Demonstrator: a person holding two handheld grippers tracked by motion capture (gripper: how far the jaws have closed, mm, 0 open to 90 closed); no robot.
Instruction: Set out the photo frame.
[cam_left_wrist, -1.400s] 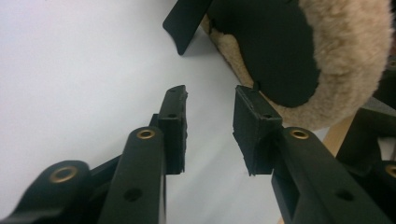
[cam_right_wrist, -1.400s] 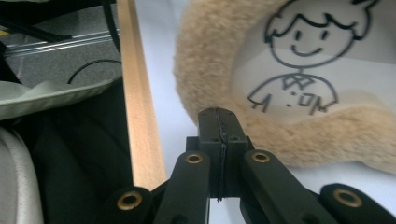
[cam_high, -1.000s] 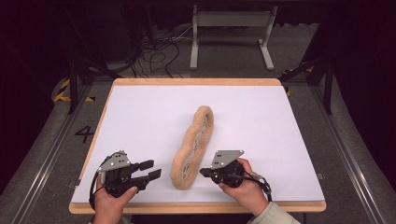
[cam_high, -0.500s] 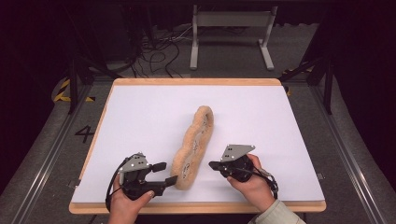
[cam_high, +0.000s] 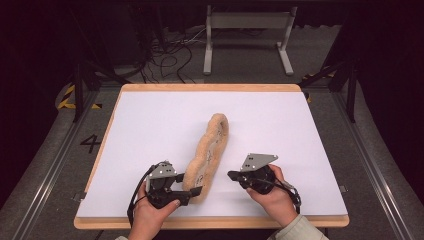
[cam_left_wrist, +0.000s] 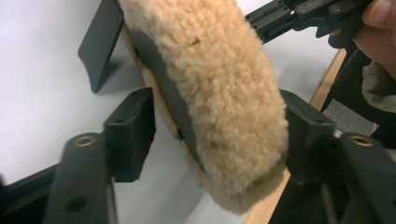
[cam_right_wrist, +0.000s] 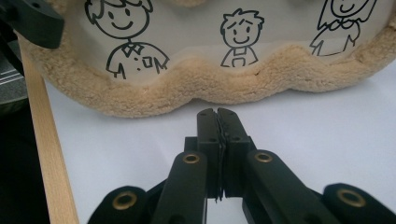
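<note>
A long tan fleecy pouch (cam_high: 210, 150) lies slantwise on the white board (cam_high: 150, 125); its pale face carries drawn cartoon people (cam_right_wrist: 196, 46). My left gripper (cam_high: 189, 183) straddles its near end, and its jaws have just been closing. In the left gripper view the fleece (cam_left_wrist: 219, 84) stands between the jaws of my left gripper (cam_left_wrist: 217, 135): the right pad touches it, the left pad stands off with a gap. My right gripper (cam_high: 231, 175) rests just right of the pouch, shut and empty, its tips (cam_right_wrist: 218, 114) a little short of the fleecy edge.
The board's wooden front edge (cam_high: 210, 220) runs close under both hands. Dark floor surrounds the table. A metal stand (cam_high: 245, 30) and loose cables (cam_high: 165, 55) lie beyond the far edge.
My left hand has moved right to the pouch's near end, and its jaws now stand on either side of it. The right gripper has stayed almost where it was.
</note>
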